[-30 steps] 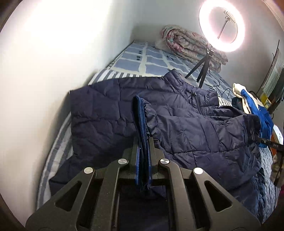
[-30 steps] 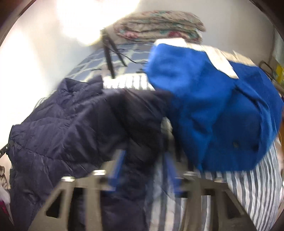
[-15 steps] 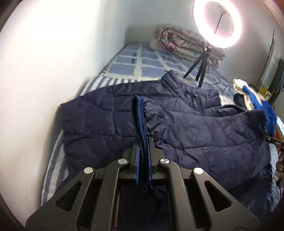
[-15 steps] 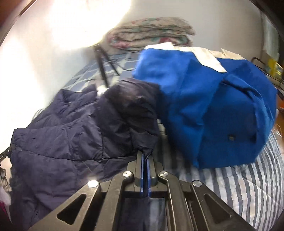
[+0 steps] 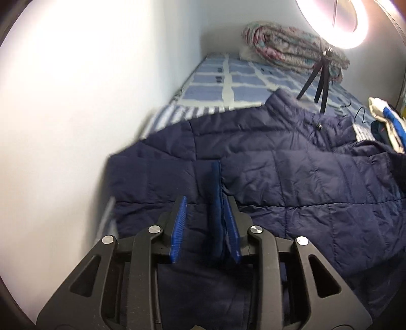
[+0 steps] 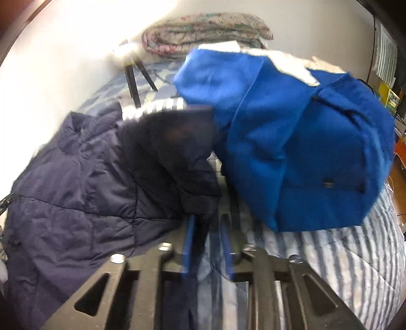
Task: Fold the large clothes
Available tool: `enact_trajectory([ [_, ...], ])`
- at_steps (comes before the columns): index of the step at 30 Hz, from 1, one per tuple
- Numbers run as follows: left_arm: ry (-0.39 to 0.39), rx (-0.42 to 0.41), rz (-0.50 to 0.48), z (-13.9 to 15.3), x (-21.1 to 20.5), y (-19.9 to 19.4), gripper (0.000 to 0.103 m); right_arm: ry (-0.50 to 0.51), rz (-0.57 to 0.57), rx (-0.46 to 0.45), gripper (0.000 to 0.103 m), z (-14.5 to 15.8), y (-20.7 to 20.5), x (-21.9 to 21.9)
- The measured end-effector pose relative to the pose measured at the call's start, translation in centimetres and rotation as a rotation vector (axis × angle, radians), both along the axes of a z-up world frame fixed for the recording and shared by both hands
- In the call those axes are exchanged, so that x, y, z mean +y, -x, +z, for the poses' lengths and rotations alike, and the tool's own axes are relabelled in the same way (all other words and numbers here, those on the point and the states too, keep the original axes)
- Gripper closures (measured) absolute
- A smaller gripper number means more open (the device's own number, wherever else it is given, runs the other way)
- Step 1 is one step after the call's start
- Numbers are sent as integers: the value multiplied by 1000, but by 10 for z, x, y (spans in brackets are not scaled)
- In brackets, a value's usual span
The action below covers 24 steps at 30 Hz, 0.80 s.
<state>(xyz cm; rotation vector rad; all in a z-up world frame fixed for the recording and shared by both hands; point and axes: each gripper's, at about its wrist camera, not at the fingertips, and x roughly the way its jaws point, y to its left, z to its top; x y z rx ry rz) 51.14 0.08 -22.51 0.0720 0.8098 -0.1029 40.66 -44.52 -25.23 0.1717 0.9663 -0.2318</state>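
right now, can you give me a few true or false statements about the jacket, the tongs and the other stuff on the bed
1. The navy puffer jacket lies spread on the bed. True.
2. The left tongs are clamped tight on the jacket. False: their jaws are opening; a fold of the jacket only leans on one pad.
3. A lit ring light stands on a small tripod on the bed. True.
4. The bright blue garment is red. False: it is blue with a pale panel.
5. A folded floral quilt sits at the far end of the bed. True.
6. The right tongs are shut with nothing between them. False: they are opening, a jacket edge between.
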Motion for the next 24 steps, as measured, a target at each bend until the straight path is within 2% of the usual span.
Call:
enact_trajectory([
  [10,12,-69,-115,77,7,89,72,-10,59,-77,78,73,73,11],
  [12,35,-71,-134,94,14,112,72,-7,88,-95,76,89,90,22],
  [14,49,-74,-158,108,21,136,66,-8,119,-125,74,105,108,32],
  [16,30,-93,-191,123,25,166,59,-5,148,-159,71,122,133,39],
  [18,1,-97,-209,133,28,193,59,-9,181,-187,69,136,156,48],
  [20,-15,-78,-229,139,32,221,58,-10,211,-202,63,147,185,59],
  [22,-13,-62,-233,142,39,246,57,-9,236,-206,48,152,210,69],
  [24,-6,-44,-237,142,47,268,51,-13,248,-207,44,154,233,76],
])
